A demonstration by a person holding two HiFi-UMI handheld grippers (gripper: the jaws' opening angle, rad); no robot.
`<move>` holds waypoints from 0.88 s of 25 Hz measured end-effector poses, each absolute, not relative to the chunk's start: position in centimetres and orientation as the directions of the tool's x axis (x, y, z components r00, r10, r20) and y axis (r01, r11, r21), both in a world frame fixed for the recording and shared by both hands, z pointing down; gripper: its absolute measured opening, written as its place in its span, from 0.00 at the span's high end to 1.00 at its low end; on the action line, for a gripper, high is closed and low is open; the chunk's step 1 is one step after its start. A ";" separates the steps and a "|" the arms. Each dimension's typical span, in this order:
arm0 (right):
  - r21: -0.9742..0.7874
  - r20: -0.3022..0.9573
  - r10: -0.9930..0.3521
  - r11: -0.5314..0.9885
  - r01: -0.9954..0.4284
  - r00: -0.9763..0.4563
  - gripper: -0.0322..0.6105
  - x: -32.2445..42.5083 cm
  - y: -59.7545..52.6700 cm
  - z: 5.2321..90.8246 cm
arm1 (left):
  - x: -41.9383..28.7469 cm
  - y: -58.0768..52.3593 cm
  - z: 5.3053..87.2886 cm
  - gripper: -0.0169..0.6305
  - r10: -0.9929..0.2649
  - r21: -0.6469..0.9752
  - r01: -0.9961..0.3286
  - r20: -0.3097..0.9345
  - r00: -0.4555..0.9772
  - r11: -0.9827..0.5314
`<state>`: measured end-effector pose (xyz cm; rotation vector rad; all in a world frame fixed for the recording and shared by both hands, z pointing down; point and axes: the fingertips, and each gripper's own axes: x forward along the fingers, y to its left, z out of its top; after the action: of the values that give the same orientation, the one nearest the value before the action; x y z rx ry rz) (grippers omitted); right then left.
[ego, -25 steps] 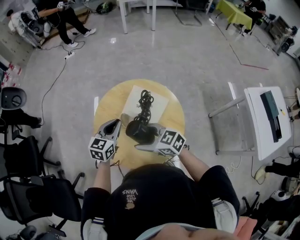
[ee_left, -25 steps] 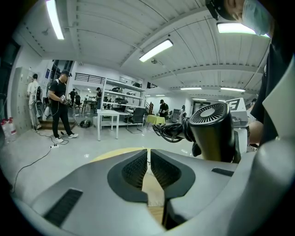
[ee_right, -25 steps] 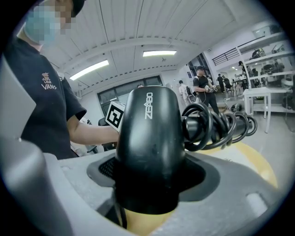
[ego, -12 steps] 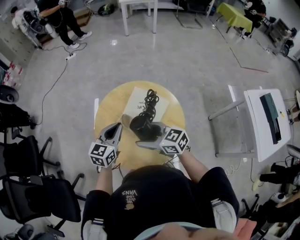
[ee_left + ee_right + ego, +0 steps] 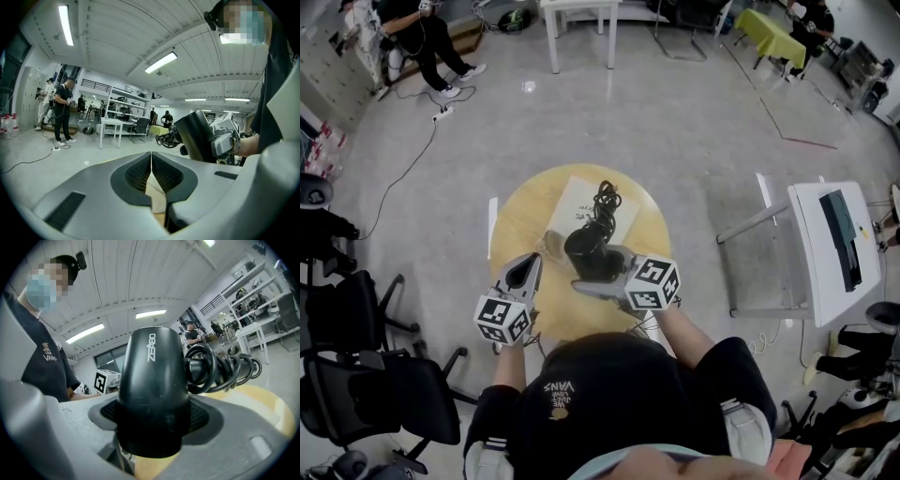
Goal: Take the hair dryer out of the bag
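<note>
ok so closest to me, my left claw (image 5: 151,157) is sitting pinched right together. The cream sliver showing in the seam is, I'm guessing, the near edge of the bag (image 5: 577,199), so I'm basically holding it back

Just past that, my right claw (image 5: 152,425) is clamping around the barrel of the black hair dryer (image 5: 589,255). The dryer is hanging up above the table (image 5: 517,211) and looking to be out of the bag already. The cord (image 5: 605,208) is bunching in a coil off its far end, over the bag, which is lying mostly flat on the far half of the table

So I'm reckoning I'm nearly through the pull-out step. The next bit is calling for carrying the dryer off to a bare patch of wood, keeping the grip tight since that barrel is looking smooth, and checking the cord isn't snagging the bag on the way
</note>
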<state>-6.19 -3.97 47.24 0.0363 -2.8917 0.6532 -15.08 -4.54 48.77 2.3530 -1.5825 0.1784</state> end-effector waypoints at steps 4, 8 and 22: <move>-0.465 0.131 -0.004 0.883 -0.065 -0.991 0.40 -6.0 -4.5 46.5 | -15.3 -4.1 48.3 0.95 -0.895 0.198 -0.924 0.247 0.371 -0.328; -0.466 0.123 -0.025 0.881 -0.080 -0.992 0.40 -6.0 -5.1 46.3 | -15.5 -3.7 48.2 0.95 -0.902 0.209 -0.925 0.237 0.362 -0.317; -0.478 0.124 -0.051 0.872 -0.105 -0.991 0.40 -6.2 -5.8 46.8 | -15.9 -3.4 48.2 0.95 -0.906 0.226 -0.924 0.227 0.357 -0.308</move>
<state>-6.23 -5.83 46.79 0.1227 -2.9351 0.7591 -15.89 -3.41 48.23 2.3091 -1.6174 0.0812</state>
